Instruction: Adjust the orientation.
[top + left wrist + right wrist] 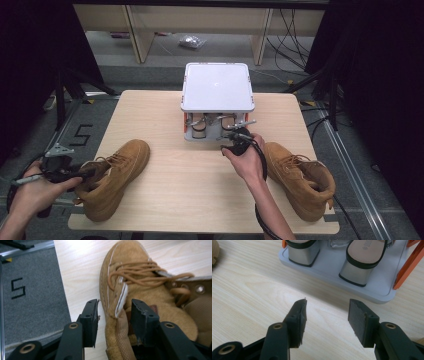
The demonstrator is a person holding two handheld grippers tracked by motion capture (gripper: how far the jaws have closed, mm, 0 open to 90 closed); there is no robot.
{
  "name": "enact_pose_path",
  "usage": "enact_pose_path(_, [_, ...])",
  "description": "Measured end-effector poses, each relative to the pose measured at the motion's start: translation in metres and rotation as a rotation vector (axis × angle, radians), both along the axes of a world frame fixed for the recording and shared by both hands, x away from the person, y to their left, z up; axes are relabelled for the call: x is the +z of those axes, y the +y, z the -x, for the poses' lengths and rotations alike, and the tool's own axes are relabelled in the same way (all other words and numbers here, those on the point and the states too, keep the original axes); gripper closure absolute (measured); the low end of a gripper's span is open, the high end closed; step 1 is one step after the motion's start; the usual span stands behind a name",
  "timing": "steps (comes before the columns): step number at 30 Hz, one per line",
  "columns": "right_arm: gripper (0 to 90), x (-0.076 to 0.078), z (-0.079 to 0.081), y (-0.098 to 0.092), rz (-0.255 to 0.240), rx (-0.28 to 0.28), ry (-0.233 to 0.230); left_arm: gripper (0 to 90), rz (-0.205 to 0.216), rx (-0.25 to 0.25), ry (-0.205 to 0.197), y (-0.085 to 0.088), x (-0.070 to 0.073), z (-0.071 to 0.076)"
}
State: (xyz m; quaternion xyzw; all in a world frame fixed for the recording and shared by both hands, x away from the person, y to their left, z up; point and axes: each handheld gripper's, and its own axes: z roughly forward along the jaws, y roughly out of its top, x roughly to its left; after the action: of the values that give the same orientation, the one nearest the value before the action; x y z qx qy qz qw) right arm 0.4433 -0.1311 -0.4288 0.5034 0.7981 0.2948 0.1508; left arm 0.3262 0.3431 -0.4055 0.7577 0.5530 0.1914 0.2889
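both forearms are bare, no sleeves. the left gripper (75, 172) is black with a grey 3-cornered plate on top. the right gripper (239, 140) is black, trailing a black cable. each has 2 black jaws with brass-coloured rivets.

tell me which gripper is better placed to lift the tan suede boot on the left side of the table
Left. The left gripper has its open jaws straddling the collar of the tan suede lace-up boot, while the right gripper sits open over bare table near the white two-tier shoe rack.
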Motion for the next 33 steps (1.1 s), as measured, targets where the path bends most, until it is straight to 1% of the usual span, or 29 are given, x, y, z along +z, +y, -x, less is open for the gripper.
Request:
enact_pose_path(1, [49.4,0.0,0.0,0.0,-0.001,0.001,-0.003,58.2,-0.002,-0.002,0.026,0.0,0.0,0.0])
enact_pose_path(2, [49.4,-0.001,0.0,0.0,-0.002,0.003,0.001,59.1,0.007,0.006,0.012,0.0,-0.002,-0.001])
enact_pose_path(5, [49.3,-0.002,0.0,0.0,-0.009,-0.008,0.01,61.9,0.007,0.009,0.037,0.0,-0.004,-0.002])
enact_pose_path(6, [49.3,-0.003,-0.001,0.0,-0.002,-0.002,0.005,63.1,0.011,0.009,0.029,0.0,-0.005,-0.002])
enact_pose_path(7, [49.2,-0.003,-0.001,0.0,-0.005,-0.005,0.01,64.0,0.014,0.012,0.035,0.0,-0.005,-0.002])
enact_pose_path(9, [49.0,-0.005,0.0,0.001,-0.006,-0.009,0.019,65.8,0.01,0.02,0.044,-0.001,-0.005,-0.003])
enact_pose_path(10, [48.9,-0.005,-0.001,0.0,-0.001,0.002,0.014,67.7,0.007,0.023,0.051,-0.002,-0.005,-0.003])
enact_pose_path(11, [48.8,-0.006,0.0,0.001,-0.008,-0.005,0.019,69.7,0.001,0.019,0.058,-0.003,-0.006,-0.003])
enact_pose_path(12, [48.7,-0.006,0.0,0.001,-0.005,-0.002,0.019,70.3,0.002,0.028,0.052,-0.005,-0.006,-0.003])
enact_pose_path(13, [48.7,-0.006,0.001,0.001,-0.003,-0.007,0.025,70.6,-0.021,0.024,0.067,-0.004,-0.004,-0.003])
enact_pose_path(16, [48.5,-0.006,0.001,0.001,-0.006,-0.006,0.03,71.8,-0.017,0.027,0.078,-0.004,-0.005,-0.004])
enact_pose_path(17, [48.4,-0.006,0.001,0.001,-0.004,-0.007,0.029,71.8,-0.034,0.019,0.094,-0.003,-0.003,-0.004])
enact_pose_path(19, [48.3,-0.006,0.001,0.001,-0.006,-0.011,0.031,71.1,-0.033,0.018,0.097,-0.004,-0.003,-0.005])
enact_pose_path(20, [48.2,-0.007,0.0,0.0,-0.006,-0.003,0.025,70.7,-0.035,0.016,0.104,-0.003,-0.003,-0.005])
enact_pose_path(21, [48.1,-0.007,0.001,0.0,-0.01,-0.007,0.028,70.6,-0.043,0.017,0.115,-0.003,-0.002,-0.005])
enact_pose_path(22, [48.0,-0.007,0.001,0.0,-0.01,-0.007,0.03,70.5,-0.028,0.017,0.111,-0.002,-0.004,-0.005])
enact_pose_path(23, [48.0,-0.007,0.001,0.0,-0.009,-0.008,0.03,70.7,-0.034,0.021,0.125,-0.002,-0.003,-0.005])
enact_pose_path(24, [47.9,-0.008,0.001,0.0,-0.012,-0.011,0.031,71.1,-0.016,0.021,0.127,-0.002,-0.004,-0.006])
enact_pose_path(25, [47.8,-0.008,0.001,0.0,-0.011,-0.01,0.034,71.9,-0.015,0.022,0.129,-0.002,-0.004,-0.006])
enact_pose_path(26, [47.8,-0.009,0.0,-0.001,-0.003,-0.003,0.026,73.1,-0.019,0.015,0.129,-0.002,-0.004,-0.006])
enact_pose_path(27, [47.7,-0.009,0.0,0.0,-0.006,-0.006,0.027,74.9,-0.034,0.008,0.12,-0.002,-0.004,-0.006])
enact_pose_path(28, [47.7,-0.01,0.001,0.0,-0.01,-0.007,0.033,76.0,-0.034,0.008,0.12,-0.002,-0.004,-0.006])
enact_pose_path(29, [47.7,-0.01,0.001,0.001,-0.013,-0.009,0.037,76.8,-0.047,0.006,0.124,-0.003,-0.003,-0.006])
enact_pose_path(30, [47.7,-0.011,0.0,0.0,-0.006,-0.001,0.031,77.4,-0.065,0.006,0.116,-0.005,-0.003,-0.005])
enact_pose_path(31, [47.7,-0.011,0.001,0.0,-0.006,-0.001,0.031,78.0,-0.063,0.008,0.115,-0.006,-0.003,-0.005])
enact_pose_path(32, [47.7,-0.011,0.001,0.0,-0.012,-0.005,0.037,78.5,-0.09,0.003,0.14,-0.006,0.0,-0.004])
enact_pose_path(33, [47.6,-0.012,0.001,0.0,-0.015,-0.007,0.036,79.1,-0.093,-0.004,0.135,-0.007,0.0,-0.004])
